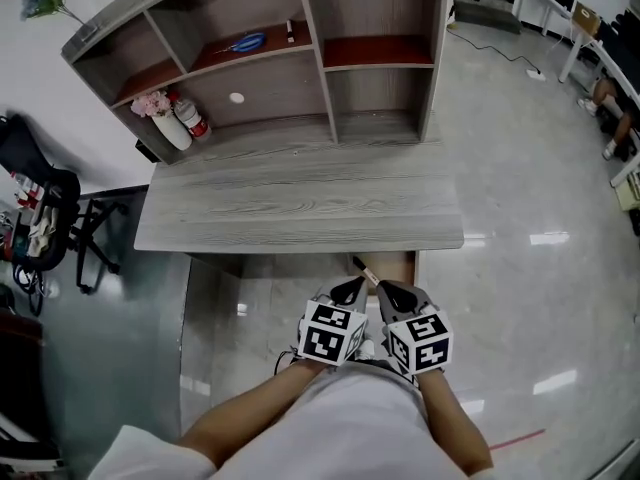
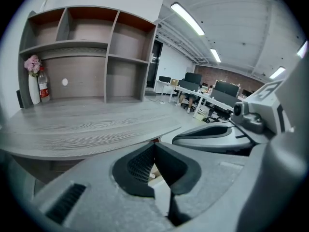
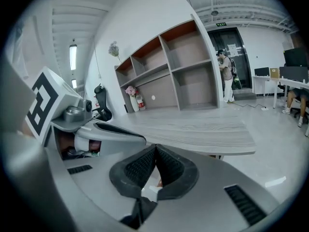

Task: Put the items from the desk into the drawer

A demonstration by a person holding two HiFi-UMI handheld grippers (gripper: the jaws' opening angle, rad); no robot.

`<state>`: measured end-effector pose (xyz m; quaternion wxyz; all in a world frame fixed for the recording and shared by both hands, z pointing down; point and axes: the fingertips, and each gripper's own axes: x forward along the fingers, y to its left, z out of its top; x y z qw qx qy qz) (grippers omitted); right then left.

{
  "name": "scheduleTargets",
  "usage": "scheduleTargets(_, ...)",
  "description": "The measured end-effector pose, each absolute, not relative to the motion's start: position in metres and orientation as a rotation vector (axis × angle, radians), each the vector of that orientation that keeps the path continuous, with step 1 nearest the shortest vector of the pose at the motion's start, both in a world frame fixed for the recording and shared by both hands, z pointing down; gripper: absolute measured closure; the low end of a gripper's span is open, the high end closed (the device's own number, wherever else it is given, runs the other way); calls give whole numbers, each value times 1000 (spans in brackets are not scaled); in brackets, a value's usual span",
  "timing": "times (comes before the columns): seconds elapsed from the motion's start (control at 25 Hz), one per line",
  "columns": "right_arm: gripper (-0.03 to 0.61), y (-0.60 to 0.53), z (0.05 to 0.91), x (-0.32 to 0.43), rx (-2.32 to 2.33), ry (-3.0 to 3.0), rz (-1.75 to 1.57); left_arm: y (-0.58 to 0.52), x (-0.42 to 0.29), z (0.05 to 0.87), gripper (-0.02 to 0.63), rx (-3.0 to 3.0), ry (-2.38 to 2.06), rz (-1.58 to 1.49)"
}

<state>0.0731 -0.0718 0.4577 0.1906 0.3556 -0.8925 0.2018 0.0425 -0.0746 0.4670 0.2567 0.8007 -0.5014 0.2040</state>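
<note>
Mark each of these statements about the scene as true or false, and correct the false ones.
1. The jaws of the left gripper and of the right gripper are closed together. True.
2. The blue scissors lie on the desk top. False: they lie on a shelf above it.
3. A white vase with pink flowers stands next to a red bottle. True.
4. Both grippers hang over the middle of the desk top. False: they are in front of its front edge, close to the person's body.
</note>
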Motion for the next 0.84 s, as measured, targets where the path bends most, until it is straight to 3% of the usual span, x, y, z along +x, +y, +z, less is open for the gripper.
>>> scheduleTargets(0.84,577,-79,459,80,1009,-2497,560,-81,52,465,612,2199,-1340,564)
